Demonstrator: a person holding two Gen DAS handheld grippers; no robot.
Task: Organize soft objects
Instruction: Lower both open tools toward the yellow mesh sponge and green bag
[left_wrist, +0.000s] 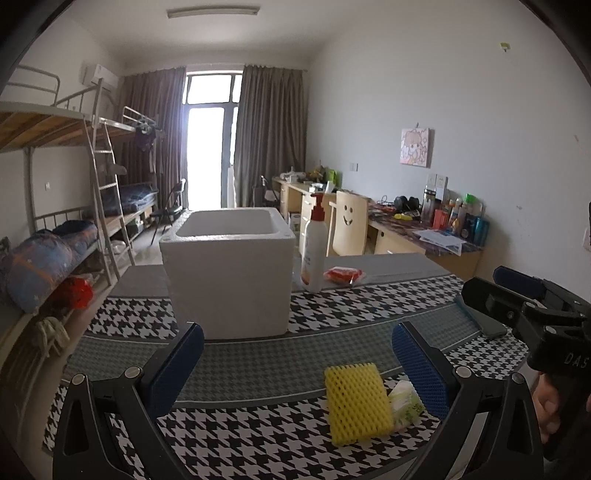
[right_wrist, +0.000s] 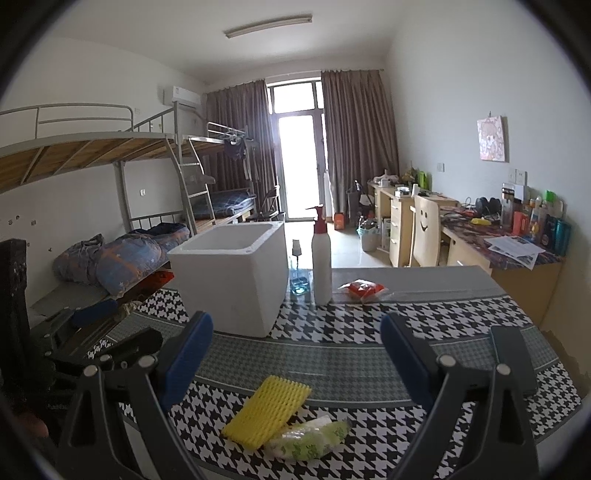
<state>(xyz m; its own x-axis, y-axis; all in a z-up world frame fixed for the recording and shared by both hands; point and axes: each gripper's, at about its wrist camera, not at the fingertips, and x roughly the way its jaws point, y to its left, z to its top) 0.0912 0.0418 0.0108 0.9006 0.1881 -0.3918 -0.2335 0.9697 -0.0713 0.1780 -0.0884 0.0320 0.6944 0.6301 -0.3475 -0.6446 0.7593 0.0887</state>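
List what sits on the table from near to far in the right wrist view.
Green-and-white packet → yellow foam net → white foam box. Far row, much the same depth: red packet, white pump bottle, small blue bottle.

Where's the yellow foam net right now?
The yellow foam net lies on the checked tablecloth near both cameras, touching the green tissue pack, well short of the white box.
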